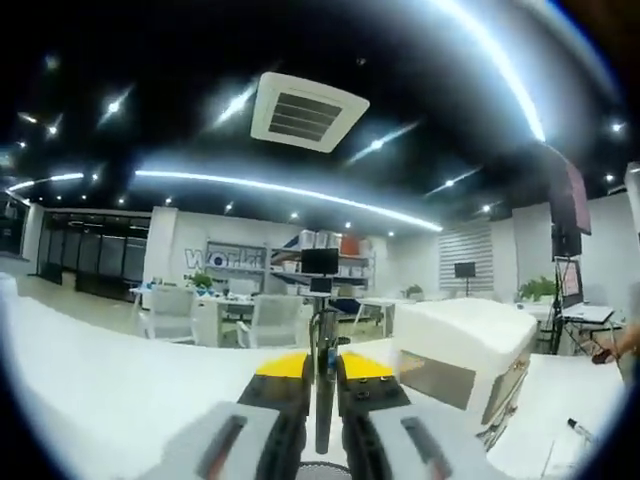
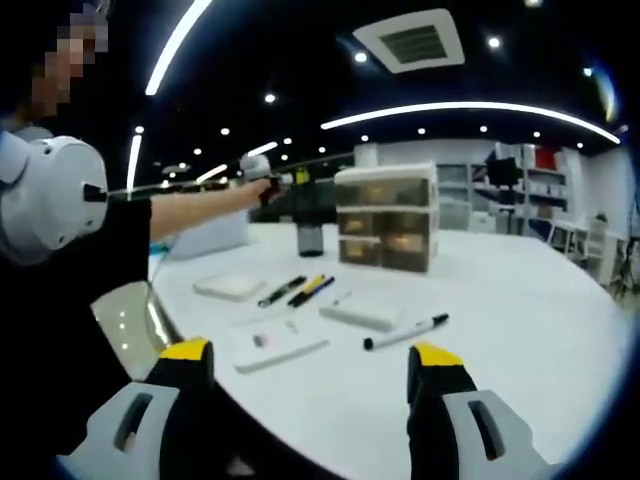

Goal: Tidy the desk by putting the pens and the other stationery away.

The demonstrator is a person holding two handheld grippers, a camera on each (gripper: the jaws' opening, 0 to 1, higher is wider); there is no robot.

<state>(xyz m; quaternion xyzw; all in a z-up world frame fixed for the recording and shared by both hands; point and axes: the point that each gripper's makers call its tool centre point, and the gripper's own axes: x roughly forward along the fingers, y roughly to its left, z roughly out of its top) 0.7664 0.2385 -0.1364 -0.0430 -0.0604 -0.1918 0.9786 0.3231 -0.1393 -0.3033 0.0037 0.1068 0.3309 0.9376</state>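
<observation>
In the left gripper view the left gripper [image 1: 323,385] has its yellow-tipped jaws drawn narrow around a dark pen [image 1: 322,370], which stands upright between them, its upper end rising above the tips; to the right of it sits a white drawer unit [image 1: 465,355] on the white desk [image 1: 110,385], and another pen [image 1: 581,430] lies on the desk at the far right edge; an office with chairs, shelves and ceiling lights stretches behind.

In the right gripper view the right gripper [image 2: 312,375] holds its jaws wide apart with nothing between them, at the near edge of the desk [image 2: 520,300]; on the desk lie a black marker [image 2: 405,333], a white eraser-like block [image 2: 362,314] just beyond it, a flat white pad [image 2: 278,345] to the near left, a second white block [image 2: 231,287] farther left, and a black pen [image 2: 281,291] and a yellow pen [image 2: 311,289] lying side by side between the blocks; farther back stand a dark pen cup [image 2: 310,238] and the drawer unit [image 2: 388,217] just right of it; a person's arm [image 2: 200,210] reaches from the left, its hand above the cup.
</observation>
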